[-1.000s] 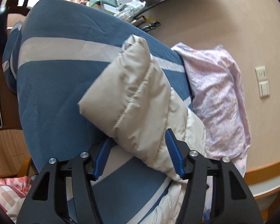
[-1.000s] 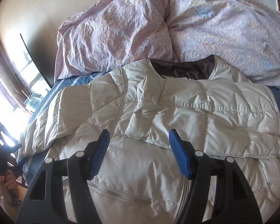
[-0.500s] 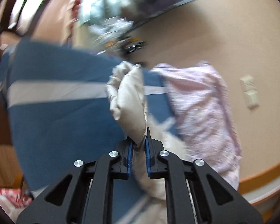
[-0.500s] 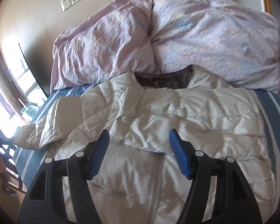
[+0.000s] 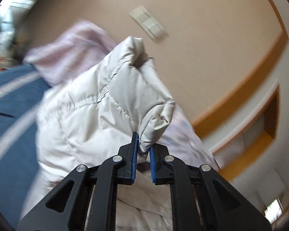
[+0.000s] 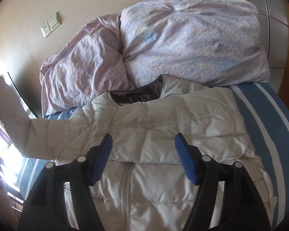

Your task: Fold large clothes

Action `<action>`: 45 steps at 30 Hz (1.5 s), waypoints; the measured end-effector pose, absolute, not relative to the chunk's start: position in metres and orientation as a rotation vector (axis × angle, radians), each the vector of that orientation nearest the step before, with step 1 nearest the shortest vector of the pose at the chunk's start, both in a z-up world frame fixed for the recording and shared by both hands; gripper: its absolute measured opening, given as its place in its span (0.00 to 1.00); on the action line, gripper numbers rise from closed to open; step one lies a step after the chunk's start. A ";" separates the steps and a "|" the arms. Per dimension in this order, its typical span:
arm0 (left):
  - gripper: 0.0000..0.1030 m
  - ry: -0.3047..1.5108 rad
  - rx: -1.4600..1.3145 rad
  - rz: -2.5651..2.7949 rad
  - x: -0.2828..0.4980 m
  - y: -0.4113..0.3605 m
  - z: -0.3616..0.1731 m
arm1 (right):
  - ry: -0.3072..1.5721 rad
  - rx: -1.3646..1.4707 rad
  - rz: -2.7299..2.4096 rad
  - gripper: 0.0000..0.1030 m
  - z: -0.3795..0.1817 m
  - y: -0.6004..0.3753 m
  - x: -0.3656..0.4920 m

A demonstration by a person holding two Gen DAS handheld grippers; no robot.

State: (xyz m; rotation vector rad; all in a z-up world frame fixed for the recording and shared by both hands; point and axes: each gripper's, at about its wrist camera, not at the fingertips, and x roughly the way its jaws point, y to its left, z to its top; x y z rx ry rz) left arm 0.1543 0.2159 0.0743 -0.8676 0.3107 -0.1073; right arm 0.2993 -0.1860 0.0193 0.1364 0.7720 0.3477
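left claw point(image 5: 143, 150): clenched on jacket sleeve point(image 5: 144, 96), lifted mid-frame | right claw point(image 6: 143, 159): released, hovering over jacket point(image 6: 163, 127) | jacket: spread on bed point(image 6: 267, 119), centre frame, collar against pink duvet point(image 6: 183, 44)

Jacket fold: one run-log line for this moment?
phase: sleeve fold | left tongs: shut on jacket sleeve, lifted | right tongs: open, empty, above jacket | surface: blue striped bed

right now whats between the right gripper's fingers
Nothing is gripped: in the right wrist view the right gripper hangs open over the jacket on the bed, only its quilted front showing in the gap.
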 end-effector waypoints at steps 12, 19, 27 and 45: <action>0.10 0.618 -0.775 -0.448 0.246 0.079 0.022 | 0.770 0.165 0.265 0.66 0.015 -0.216 0.308; 0.33 0.765 -0.682 -0.491 0.277 0.045 -0.011 | 0.798 0.195 0.268 0.66 0.010 -0.222 0.319; 0.96 0.672 -0.566 -0.452 0.245 0.081 0.007 | 0.900 0.320 0.350 0.66 -0.002 -0.229 0.339; 0.95 0.695 -0.343 0.080 0.239 0.194 -0.016 | 0.945 0.294 0.370 0.13 -0.034 -0.157 0.375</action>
